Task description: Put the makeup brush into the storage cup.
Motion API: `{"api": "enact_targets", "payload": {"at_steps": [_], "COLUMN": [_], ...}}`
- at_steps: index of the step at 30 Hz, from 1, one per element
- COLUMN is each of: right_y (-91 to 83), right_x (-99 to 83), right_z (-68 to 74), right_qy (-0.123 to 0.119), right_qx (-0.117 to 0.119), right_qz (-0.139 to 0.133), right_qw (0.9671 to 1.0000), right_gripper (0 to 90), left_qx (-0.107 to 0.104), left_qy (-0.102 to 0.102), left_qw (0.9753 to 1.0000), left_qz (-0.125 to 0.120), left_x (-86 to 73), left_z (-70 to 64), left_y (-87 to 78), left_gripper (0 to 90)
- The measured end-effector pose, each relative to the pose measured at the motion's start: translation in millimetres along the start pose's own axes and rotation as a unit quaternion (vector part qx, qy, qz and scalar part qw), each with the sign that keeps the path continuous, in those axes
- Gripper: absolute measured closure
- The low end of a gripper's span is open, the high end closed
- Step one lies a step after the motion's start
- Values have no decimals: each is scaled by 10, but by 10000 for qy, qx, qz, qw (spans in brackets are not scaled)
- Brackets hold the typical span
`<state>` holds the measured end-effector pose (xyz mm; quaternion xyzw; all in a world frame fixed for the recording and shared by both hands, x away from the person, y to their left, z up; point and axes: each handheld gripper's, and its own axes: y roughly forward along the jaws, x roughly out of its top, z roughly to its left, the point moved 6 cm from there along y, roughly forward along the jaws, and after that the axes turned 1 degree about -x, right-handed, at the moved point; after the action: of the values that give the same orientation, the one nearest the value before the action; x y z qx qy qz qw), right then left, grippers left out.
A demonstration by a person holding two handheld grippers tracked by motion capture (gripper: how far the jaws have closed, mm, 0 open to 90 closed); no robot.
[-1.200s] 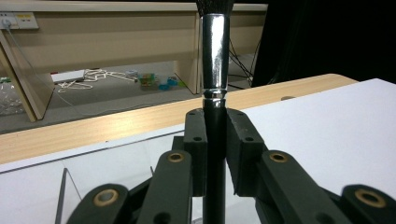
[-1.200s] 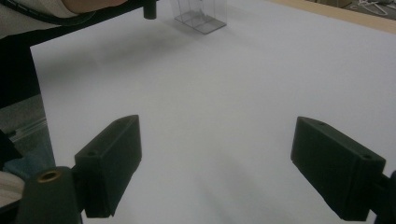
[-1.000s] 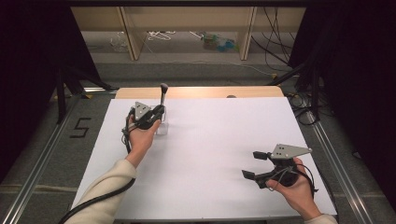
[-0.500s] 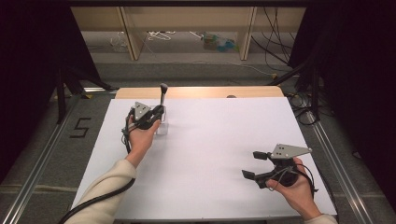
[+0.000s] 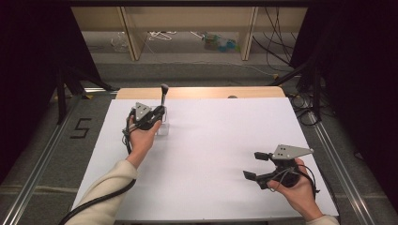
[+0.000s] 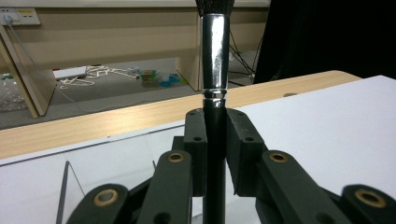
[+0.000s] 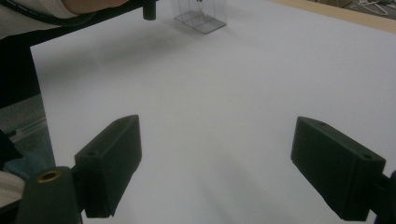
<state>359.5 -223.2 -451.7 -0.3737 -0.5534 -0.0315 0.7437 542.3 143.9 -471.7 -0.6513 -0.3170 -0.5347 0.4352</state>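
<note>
We had the left gripper point(image 6: 215, 140) shut on the makeup brush point(image 6: 215, 70), upright w/ bristles up, over the clear holder point(image 5: 162, 127) near the table's point(image 5: 225, 140) far-left corner, prob. to seat it. Right gripper point(image 7: 231, 172) was wide open, empty, near-right edge.

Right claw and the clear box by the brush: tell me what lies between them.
Nothing: in the high view, bare white table runs from the open right claw to the clear box, where the left claw grips the brush.

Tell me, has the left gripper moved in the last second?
No. The left gripper sits in the same spot beside the clear holder, upright brush clamped.
</note>
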Motion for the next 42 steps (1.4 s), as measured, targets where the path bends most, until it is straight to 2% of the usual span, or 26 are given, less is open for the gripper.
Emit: {"api": "enact_targets", "payload": {"at_steps": [14, 18, 20, 22, 24, 26, 30, 34, 42], "right_y": [10, 11, 11, 9, -2, 8, 5, 6, -1], "right_x": [4, 4, 3, 4, -1, 4, 5, 5, 8], "right_z": [6, 6, 6, 7, 2, 7, 7, 8, 9], "right_qy": [8, -7, -10, -5, -18, -15, -10, -9, -7], "right_qx": [41, 36, 40, 47, 9, 47, 42, 45, 52], "right_qz": [-57, -60, -55, -62, 3, -64, -66, -65, -85], "right_qw": [10000, 10000, 10000, 10000, 10000, 10000, 10000, 10000, 10000], "right_gripper": [170, 170, 170, 169, 169, 169, 169, 169, 169], "left_qx": [17, 4, 20, -23, 1, -29, -177, -264, -391], "left_qy": [-62, -144, -218, -391, -407, -472, -435, -191, 157], "left_qw": [10000, 9999, 9997, 9991, 9988, 9982, 9976, 9979, 9974], "left_qz": [16, -35, -105, -182, -275, -375, -499, -552, -588], "left_x": [-7, 3, 30, 62, 99, 137, 203, 251, 326], "left_z": [14, 19, 22, 25, 36, 32, -4, -38, -131], "left_y": [-3, -14, -45, -69, -100, -123, -166, -187, -232], "left_gripper": [787, 780, 700, 578, 471, 380, 293, 231, 191]}}
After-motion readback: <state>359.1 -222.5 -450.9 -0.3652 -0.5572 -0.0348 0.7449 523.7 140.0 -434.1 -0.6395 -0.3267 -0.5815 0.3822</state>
